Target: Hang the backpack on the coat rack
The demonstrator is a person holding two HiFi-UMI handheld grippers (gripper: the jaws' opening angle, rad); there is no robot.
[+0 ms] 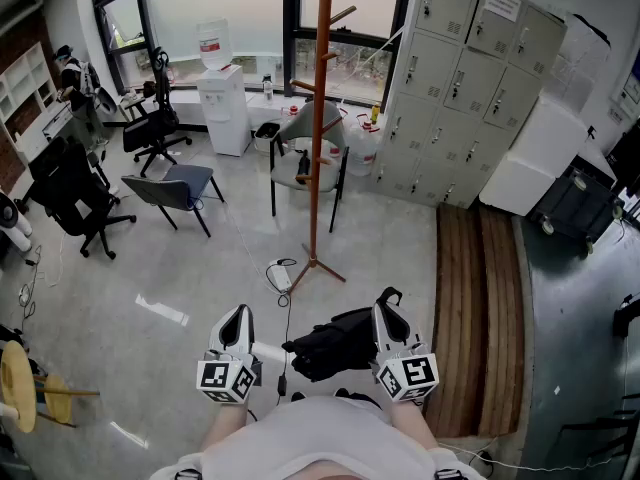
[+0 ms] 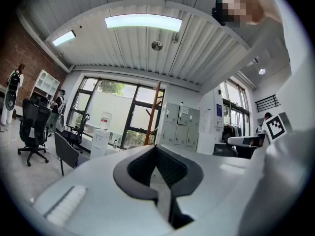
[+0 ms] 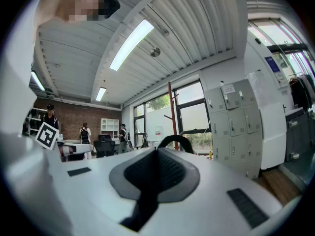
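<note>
The wooden coat rack [image 1: 318,118] stands on the grey floor ahead of me, with pegs near its top. It shows as a thin brown pole in the left gripper view [image 2: 152,113] and in the right gripper view [image 3: 172,114]. The black backpack [image 1: 335,343] hangs low between my two grippers, close to my body. My right gripper [image 1: 388,308] is shut on the backpack's top handle, whose black loop [image 3: 174,140] arches over the closed jaw tips [image 3: 158,150]. My left gripper [image 1: 238,311] is level beside the bag, with its jaws [image 2: 156,149] shut and nothing between them.
A grey chair [image 1: 305,163] stands right behind the rack's pole. A white object [image 1: 280,271] and a cable lie by the rack's base. Grey lockers [image 1: 470,78] line the right, and a wooden floor strip [image 1: 480,308] runs beside them. Office chairs [image 1: 175,188] and a water dispenser [image 1: 222,103] are at the left.
</note>
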